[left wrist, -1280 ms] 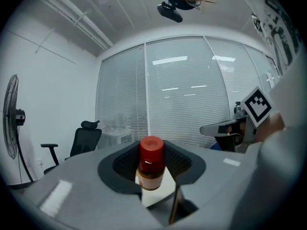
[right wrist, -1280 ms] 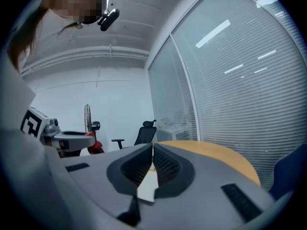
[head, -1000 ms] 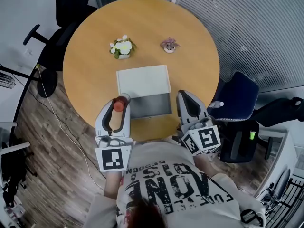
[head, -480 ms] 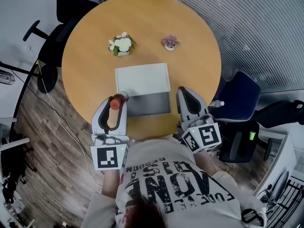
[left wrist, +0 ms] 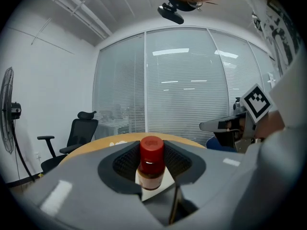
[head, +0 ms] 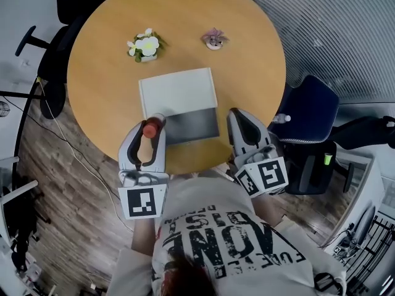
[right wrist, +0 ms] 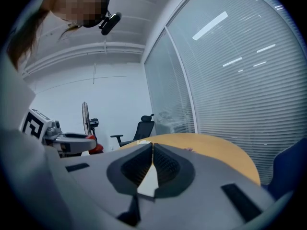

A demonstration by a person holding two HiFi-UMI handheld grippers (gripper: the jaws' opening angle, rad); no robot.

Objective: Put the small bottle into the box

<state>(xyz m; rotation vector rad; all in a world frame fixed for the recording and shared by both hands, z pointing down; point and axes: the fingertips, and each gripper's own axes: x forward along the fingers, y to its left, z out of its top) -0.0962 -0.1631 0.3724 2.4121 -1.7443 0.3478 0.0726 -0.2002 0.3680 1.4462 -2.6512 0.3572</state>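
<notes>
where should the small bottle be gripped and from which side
Grip the bottle across its body just under the red cap, from the side, as the left gripper holds it: it is narrow, round and cap-up, so its base stays free for the box.

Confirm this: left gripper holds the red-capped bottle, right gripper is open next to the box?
No: the right gripper is shut, jaws together and empty, as the right gripper view shows. It is next to the box, and the left gripper holds the red-capped bottle.
</notes>
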